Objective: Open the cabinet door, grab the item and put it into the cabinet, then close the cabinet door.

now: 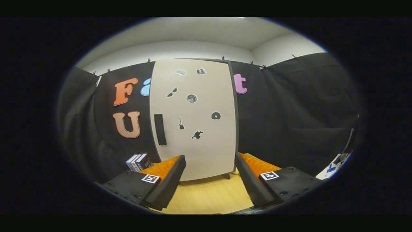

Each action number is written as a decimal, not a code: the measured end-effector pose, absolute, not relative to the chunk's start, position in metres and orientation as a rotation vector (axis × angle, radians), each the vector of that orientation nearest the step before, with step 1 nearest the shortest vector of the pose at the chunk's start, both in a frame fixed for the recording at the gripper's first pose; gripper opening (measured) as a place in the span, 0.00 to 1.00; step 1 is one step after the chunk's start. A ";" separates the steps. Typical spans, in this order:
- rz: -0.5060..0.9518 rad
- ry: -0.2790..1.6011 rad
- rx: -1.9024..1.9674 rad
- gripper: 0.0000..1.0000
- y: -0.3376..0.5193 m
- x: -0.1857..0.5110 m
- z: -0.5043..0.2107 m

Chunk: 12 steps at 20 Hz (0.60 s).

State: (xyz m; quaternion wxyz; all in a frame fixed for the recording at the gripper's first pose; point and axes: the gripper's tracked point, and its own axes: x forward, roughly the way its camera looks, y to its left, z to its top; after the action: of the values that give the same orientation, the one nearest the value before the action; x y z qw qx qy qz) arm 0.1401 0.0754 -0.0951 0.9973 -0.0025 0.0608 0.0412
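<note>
- Cabinet upright on bench, straight ahead of tool, backed against black cloth wall.
- Cabinet door closed, pale/off-white face, dark edge down its right side; one short dark foot visible under the right bottom corner.
- Handle: dark vertical bar near door's left edge, abt mid-height.
- Small dark stickers scattered over door face: guitar shape, disc, round one, sunglasses shape, a few more near top. Too small to tell more.
- Item to stow: probably the stack of books, upright w/ spines facing out, just left of cabinet's base, partly hidden behind left finger. Can't tell how many exactly; looks like 3.
- Tool spread wide, nothing btwn fingers; gap frames cabinet's lower part and bare bench.
- Pose: tool level, pointed square at door, fingertips short of cabinet, not touching it or handle. Fingertips sit below handle height.
- Left finger tip over door's lower left corner, near books; right finger tip just at cabinet's lower right edge.
- Square black/white marker on top of each finger body.
- Bench: light wood surface, runs from under fingers up to cabinet base.
- Far right, beyond right finger: some small clutter at bench edge, blurred, can't ID.
- Above cloth: white wall and ceiling.
</note>
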 end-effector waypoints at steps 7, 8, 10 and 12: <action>0.080 0.127 -0.002 0.98 0.072 0.133 -0.098; 0.079 0.127 -0.001 0.98 0.071 0.132 -0.098; 0.077 0.124 -0.001 0.98 0.071 0.132 -0.098; 0.076 0.126 0.000 0.98 0.069 0.129 -0.098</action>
State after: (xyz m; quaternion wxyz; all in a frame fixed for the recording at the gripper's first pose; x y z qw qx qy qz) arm 0.1293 0.0692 -0.0982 0.9973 0.0000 0.0627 0.0382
